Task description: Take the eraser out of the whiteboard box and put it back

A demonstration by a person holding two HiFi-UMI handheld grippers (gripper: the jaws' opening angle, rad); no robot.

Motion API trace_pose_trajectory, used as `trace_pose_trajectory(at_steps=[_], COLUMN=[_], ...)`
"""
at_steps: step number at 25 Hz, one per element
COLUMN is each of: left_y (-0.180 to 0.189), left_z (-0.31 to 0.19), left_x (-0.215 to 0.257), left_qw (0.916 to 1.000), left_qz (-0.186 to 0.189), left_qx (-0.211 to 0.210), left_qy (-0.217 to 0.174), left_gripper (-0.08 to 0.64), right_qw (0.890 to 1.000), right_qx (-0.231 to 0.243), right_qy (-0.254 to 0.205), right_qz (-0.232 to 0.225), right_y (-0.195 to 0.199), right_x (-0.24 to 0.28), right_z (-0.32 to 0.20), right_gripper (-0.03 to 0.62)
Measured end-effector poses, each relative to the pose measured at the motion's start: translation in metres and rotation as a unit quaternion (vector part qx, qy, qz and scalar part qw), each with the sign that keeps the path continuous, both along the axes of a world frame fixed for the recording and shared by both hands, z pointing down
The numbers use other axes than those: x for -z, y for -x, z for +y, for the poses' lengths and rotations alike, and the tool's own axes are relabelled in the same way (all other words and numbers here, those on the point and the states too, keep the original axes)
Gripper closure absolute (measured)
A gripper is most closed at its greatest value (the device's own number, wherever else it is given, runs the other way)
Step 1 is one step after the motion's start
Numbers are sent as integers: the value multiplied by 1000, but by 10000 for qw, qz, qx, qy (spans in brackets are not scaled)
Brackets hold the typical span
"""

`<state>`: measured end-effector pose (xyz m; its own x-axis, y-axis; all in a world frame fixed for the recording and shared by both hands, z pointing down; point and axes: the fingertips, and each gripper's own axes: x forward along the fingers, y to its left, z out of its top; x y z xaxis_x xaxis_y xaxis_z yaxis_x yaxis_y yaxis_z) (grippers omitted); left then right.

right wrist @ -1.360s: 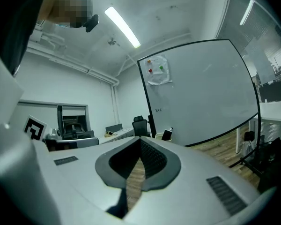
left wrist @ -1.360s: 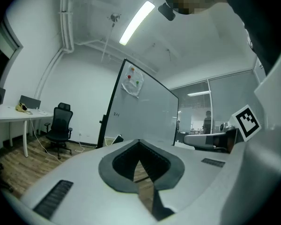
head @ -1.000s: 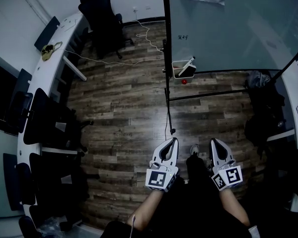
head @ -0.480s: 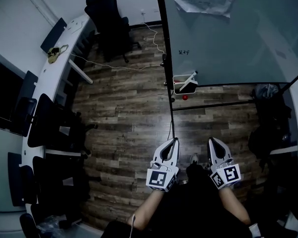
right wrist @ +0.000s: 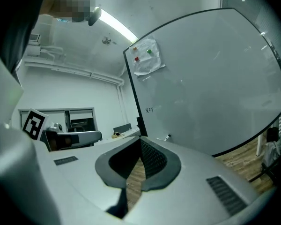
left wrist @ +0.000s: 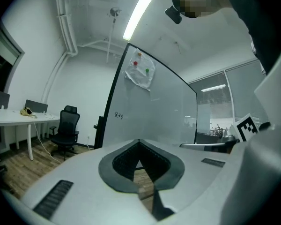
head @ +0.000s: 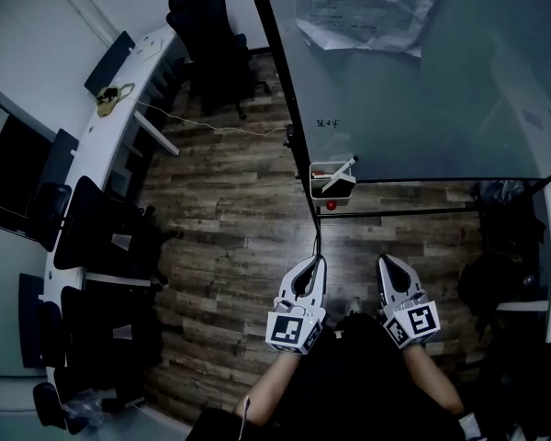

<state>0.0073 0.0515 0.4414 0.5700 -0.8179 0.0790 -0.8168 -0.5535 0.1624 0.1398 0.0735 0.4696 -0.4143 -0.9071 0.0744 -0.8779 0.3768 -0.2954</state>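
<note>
The white whiteboard box (head: 331,180) hangs at the lower left corner of the whiteboard (head: 422,81). A dark eraser (head: 327,187) and a slanting marker (head: 343,167) sit in it. Both grippers are held level over the wooden floor, well short of the box, and both point toward the board. My left gripper (head: 320,260) is shut and empty, its tips meeting in the left gripper view (left wrist: 139,142). My right gripper (head: 383,259) is also shut with nothing in it (right wrist: 141,138). The board fills both gripper views ahead.
A small red object (head: 331,206) lies on the floor under the box, beside the board's black stand bar (head: 413,213). A black office chair (head: 211,35) and a curved white desk (head: 119,90) stand at the left. A cable (head: 211,125) crosses the floor. Dark bags (head: 496,200) lie right.
The person has walked toward the whiteboard. The box now lies nearer to both grippers in the head view. Both grippers stay shut and side by side.
</note>
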Motion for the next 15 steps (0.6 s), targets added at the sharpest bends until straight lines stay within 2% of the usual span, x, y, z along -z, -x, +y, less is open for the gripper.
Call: trace_pose_trajectory(at_steps=[8, 15], left_y=[-18, -13], left_z=[-21, -50], left_x=[-3, -5], left_qw=[9997, 9993], left_qz=[-109, -128], left_qx=[195, 336], left_qy=[82, 108], left_gripper=[554, 554], right_qw=[9993, 9984], right_qx=[360, 553], right_qy=[14, 46], right_qz=[-110, -109], right_y=[-16, -13], right_x=[-8, -21], right_z=[-39, -76], right_gripper=[578, 577])
